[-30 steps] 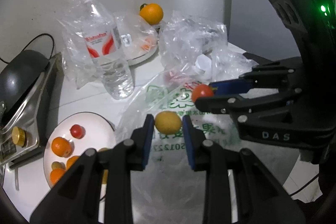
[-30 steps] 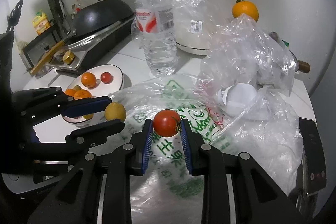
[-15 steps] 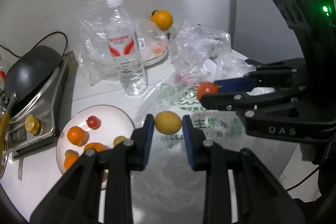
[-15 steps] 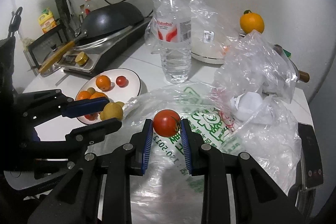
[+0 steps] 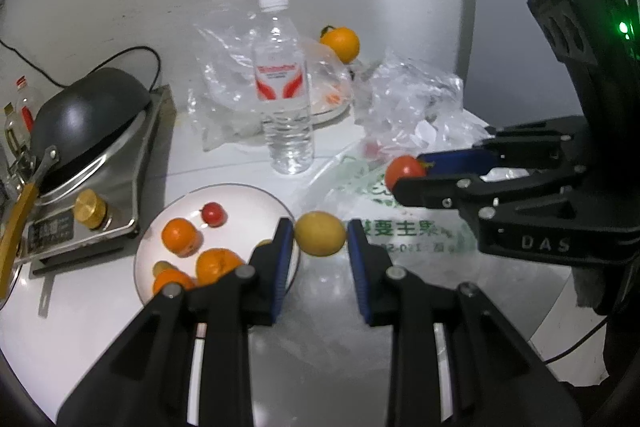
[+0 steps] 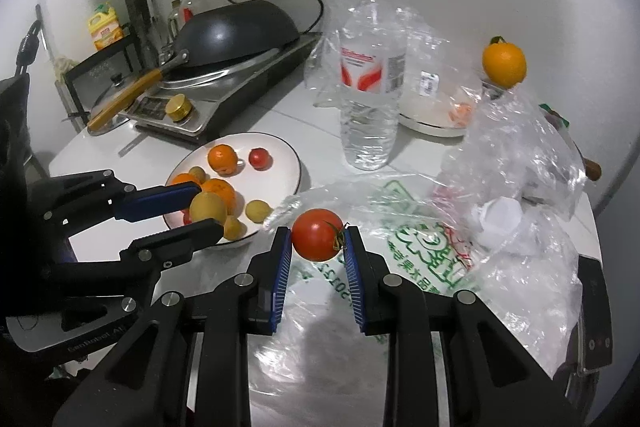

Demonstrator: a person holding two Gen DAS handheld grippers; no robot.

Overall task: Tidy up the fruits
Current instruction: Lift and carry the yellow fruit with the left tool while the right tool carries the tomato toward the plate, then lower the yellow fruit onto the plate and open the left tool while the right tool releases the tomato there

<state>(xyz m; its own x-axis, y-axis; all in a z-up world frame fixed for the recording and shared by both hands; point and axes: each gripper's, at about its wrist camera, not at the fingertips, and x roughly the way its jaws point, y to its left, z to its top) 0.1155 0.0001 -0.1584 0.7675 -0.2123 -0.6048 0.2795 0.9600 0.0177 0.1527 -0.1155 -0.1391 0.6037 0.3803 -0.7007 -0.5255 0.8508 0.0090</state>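
The left gripper (image 5: 320, 245) is clamped on a yellow fruit (image 5: 320, 233), and the right gripper (image 6: 318, 247) is clamped on a tomato (image 6: 317, 235); neither grip has changed over the last second. What has changed is the ground beneath them. A second ago both fruits hung over the printed bag (image 6: 416, 251). Now the plate (image 5: 240, 197) lies just left of the left gripper's tips, its oranges and small tomato in full view, and ahead-left of the right gripper. The bottle (image 5: 285, 87) stands farther ahead of both. Both fruits are lifted and travelling plateward, so the carry looks nearly done, with lowering and release probably next.
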